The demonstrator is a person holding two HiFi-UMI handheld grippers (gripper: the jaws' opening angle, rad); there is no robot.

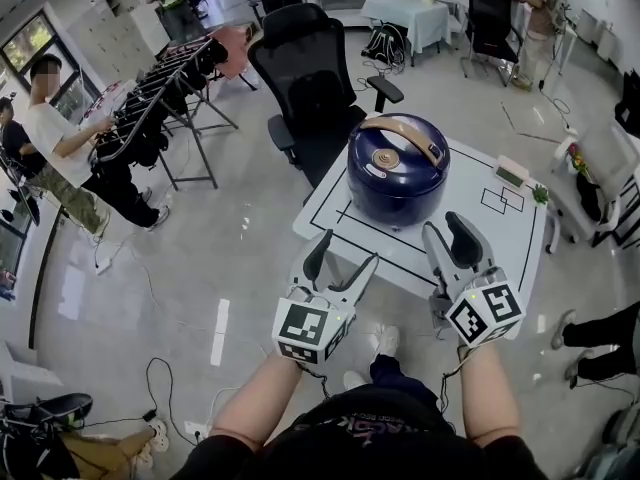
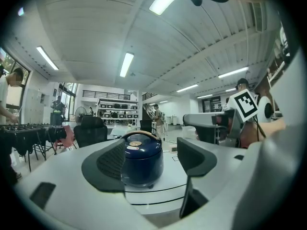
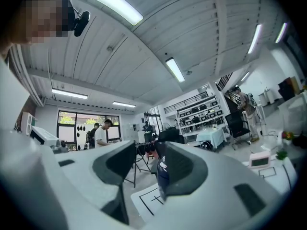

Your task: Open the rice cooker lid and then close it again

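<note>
Hovering at 6 o'clock of the table [image 1: 335,220], left gripper [image 1: 345,251] and right gripper [image 1: 447,226] stood wide-jawed and empty; cooker [image 1: 400,196] sat at 12 o'clock, lid [image 1: 385,158] shut; probably the approach to opening; next, one gripper had to reach the lid's front.

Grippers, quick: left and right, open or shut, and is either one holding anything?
Left gripper: open, holding nothing.
Right gripper: open, holding nothing.
</note>
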